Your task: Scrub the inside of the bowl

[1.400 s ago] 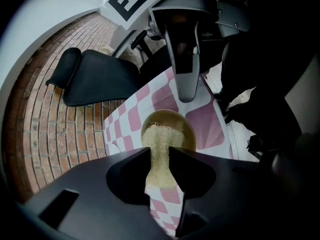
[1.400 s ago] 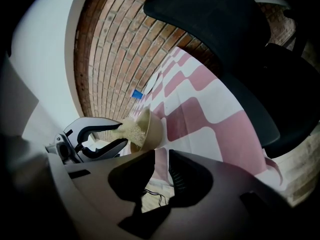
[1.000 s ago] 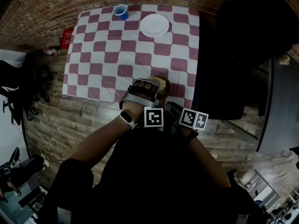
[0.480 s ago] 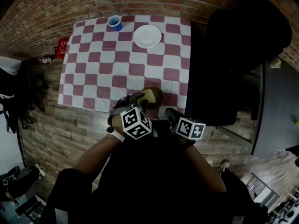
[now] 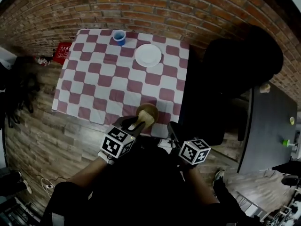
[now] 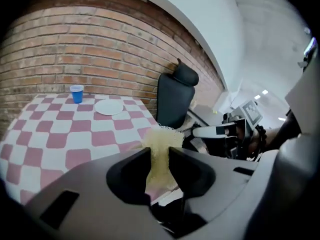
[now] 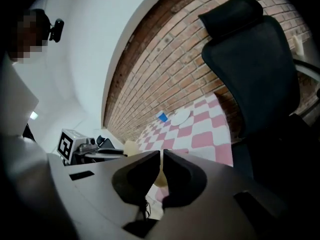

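Pinching a frizzy pale-yellow scrubber, the left tongs hang by the tan bowl; right tongs pressed together.

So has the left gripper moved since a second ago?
Yes. The left gripper drew back toward the person, from over the checked tablecloth to its near edge.

Pale scrubber: coarse, fibrous mesh. Matt grey plastic: left hand-held gripper. Checked cloth on worktop: matt fabric. Brown bowl: possibly wood, view poor. Rough brick wall. Plank wood floor.
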The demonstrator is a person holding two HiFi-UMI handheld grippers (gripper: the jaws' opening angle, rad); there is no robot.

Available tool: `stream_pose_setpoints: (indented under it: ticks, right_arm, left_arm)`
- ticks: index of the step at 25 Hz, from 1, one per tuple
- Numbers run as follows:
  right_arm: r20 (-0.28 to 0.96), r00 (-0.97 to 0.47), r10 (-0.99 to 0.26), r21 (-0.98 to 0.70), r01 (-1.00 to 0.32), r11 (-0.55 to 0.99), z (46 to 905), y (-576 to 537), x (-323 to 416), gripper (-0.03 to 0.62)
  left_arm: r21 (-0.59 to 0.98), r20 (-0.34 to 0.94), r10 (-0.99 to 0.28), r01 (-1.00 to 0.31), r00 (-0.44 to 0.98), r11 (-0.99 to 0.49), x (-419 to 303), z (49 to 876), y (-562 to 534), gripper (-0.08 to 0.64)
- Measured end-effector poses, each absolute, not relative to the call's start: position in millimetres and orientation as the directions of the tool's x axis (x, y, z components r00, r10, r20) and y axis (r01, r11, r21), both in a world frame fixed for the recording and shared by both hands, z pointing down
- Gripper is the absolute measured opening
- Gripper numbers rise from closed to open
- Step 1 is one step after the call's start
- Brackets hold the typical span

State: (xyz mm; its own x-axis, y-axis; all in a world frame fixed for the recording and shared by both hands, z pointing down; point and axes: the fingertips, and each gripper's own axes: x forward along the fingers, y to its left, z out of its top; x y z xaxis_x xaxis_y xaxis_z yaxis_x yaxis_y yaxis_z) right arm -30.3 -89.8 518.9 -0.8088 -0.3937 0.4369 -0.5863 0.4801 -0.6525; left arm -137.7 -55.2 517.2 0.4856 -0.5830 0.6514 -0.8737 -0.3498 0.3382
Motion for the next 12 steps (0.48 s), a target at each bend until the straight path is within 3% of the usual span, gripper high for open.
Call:
stream_pose_setpoints:
  ticks: [8, 12]
  right_arm:
    - [0.347, -0.760, -0.549, -0.545, -0.640, 0.542, 444, -116, -29, 0.043]
    - [0.334, -0.764, -0.551, -0.488, -0.641, 0.593, 424, -117, -40, 0.042]
  left_arm:
    - [0.427, 0.502, -0.691, -0.844, 0.519, -0.324, -142, 467, -61, 0.117]
    - [0.448, 0.483, -0.691, -0.830, 0.538, -0.333, -140, 462, -59, 0.117]
